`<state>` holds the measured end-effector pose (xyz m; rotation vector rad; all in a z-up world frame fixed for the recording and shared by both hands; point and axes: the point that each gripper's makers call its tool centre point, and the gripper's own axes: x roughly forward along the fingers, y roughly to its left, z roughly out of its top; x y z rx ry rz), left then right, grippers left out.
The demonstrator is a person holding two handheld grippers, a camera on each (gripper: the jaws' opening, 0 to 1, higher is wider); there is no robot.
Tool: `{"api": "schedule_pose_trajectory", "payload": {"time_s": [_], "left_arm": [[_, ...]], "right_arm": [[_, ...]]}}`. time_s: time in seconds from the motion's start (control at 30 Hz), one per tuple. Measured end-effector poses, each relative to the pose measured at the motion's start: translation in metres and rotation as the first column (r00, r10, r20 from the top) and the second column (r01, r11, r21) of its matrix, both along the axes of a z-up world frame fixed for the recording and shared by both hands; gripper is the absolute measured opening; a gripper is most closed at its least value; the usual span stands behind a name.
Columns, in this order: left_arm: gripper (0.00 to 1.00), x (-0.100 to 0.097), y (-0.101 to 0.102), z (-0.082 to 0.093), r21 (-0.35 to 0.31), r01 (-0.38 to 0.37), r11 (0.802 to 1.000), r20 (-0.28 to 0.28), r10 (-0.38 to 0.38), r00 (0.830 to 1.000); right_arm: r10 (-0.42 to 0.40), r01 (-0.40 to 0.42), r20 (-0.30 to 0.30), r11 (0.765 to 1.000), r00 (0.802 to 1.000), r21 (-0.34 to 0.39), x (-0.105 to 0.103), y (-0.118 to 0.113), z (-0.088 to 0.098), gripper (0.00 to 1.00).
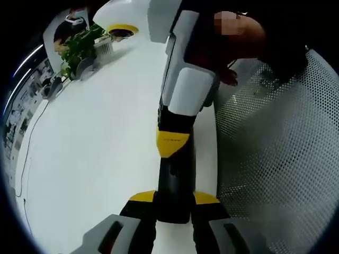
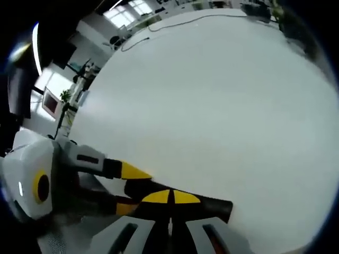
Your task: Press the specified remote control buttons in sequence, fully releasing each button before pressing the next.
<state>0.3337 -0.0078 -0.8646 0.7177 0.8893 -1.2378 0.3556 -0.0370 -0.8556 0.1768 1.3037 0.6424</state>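
A black remote control lies lengthwise between the yellow-tipped jaws of my left gripper, which is shut on its near end above the white table. My right gripper reaches down from the top of the left gripper view, its yellow tips together and resting on the remote's upper face. In the right gripper view my right gripper is shut, with its tips over the remote. From the left of that view my left gripper clamps the remote by its sides. The buttons are hidden.
A potted plant and a yellow-rimmed round object stand at the table's far end. A thin cable runs along one edge. A grey mesh chair sits beside the table. A hand holds the right gripper.
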Motion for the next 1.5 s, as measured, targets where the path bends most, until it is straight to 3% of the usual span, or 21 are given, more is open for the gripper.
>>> {"api": "schedule_pose_trajectory", "payload": {"time_s": [0.37,0.6,0.87,1.13,1.5], "left_arm": [[0.25,0.000,0.000,0.000,-0.002,0.005,1.000,0.002,-0.005,1.000],[0.25,0.000,-0.001,0.000,-0.001,0.006,1.000,0.003,-0.006,1.000],[0.25,0.000,-0.001,0.000,0.000,0.009,1.000,0.004,-0.009,1.000],[0.25,0.000,-0.001,0.000,0.005,0.014,1.000,0.004,-0.014,1.000],[0.25,0.000,0.000,0.000,-0.001,-0.002,1.000,0.000,0.002,1.000]], "right_arm": [[-0.037,0.036,-0.072,0.999,0.997,-0.008,-0.006,-0.006,0.006,0.00],[-0.007,0.005,-0.107,1.000,0.994,-0.013,-0.013,-0.003,0.007,0.00],[0.012,-0.015,-0.116,1.000,0.993,-0.024,-0.016,-0.003,0.002,0.00],[0.095,-0.100,-0.060,0.991,0.994,-0.085,-0.018,-0.002,0.002,0.00],[0.047,-0.051,-0.068,0.997,0.997,-0.053,-0.013,-0.003,0.000,0.00]]}}
